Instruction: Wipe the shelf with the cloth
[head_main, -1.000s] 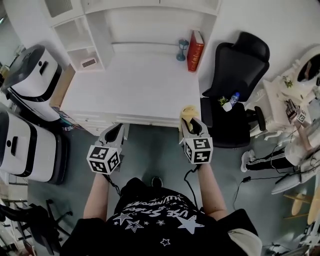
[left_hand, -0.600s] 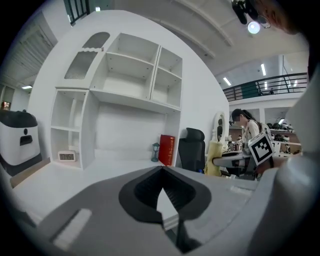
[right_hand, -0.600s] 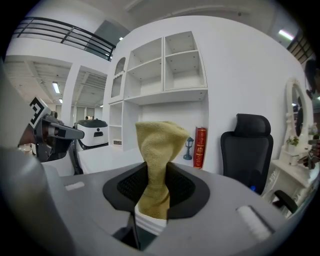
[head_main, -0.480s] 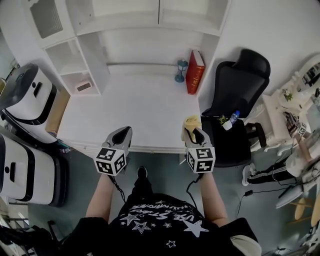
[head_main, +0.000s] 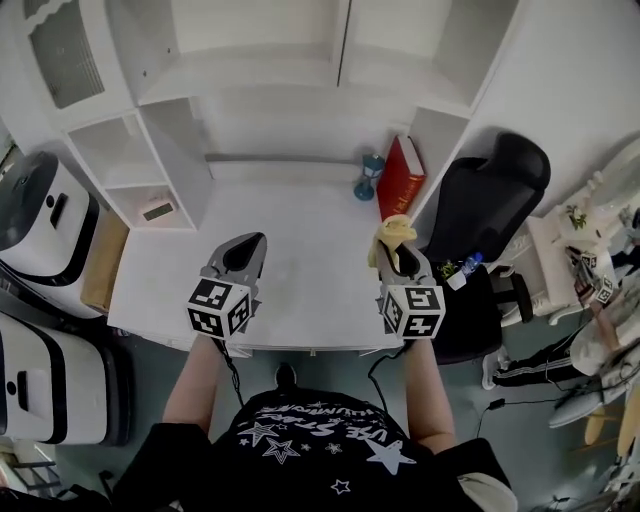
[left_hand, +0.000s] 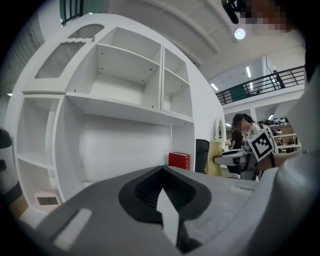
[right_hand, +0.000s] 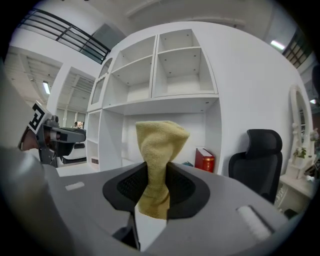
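Observation:
A yellow cloth (right_hand: 159, 150) stands up from my right gripper (head_main: 396, 252), whose jaws are shut on it; its bunched top (head_main: 394, 231) shows over the white desk (head_main: 300, 220) near the right edge. My left gripper (head_main: 240, 255) hovers over the desk's front left part with its jaws shut and nothing between them (left_hand: 162, 192). The white shelf unit (head_main: 300, 60) rises behind the desk, with open compartments (right_hand: 180, 65) above and a cubby column (head_main: 130, 170) at the left.
A red book (head_main: 401, 179) leans at the desk's back right beside a small blue hourglass-like ornament (head_main: 367, 178). A black office chair (head_main: 490, 210) stands right of the desk. White machines (head_main: 40, 230) sit at the left. A small clock (head_main: 156, 211) lies in a low cubby.
Both grippers have moved forward, from the desk's front edge to over its surface, and the view has tilted up to show more of the shelves. The cloth stays in the right gripper.

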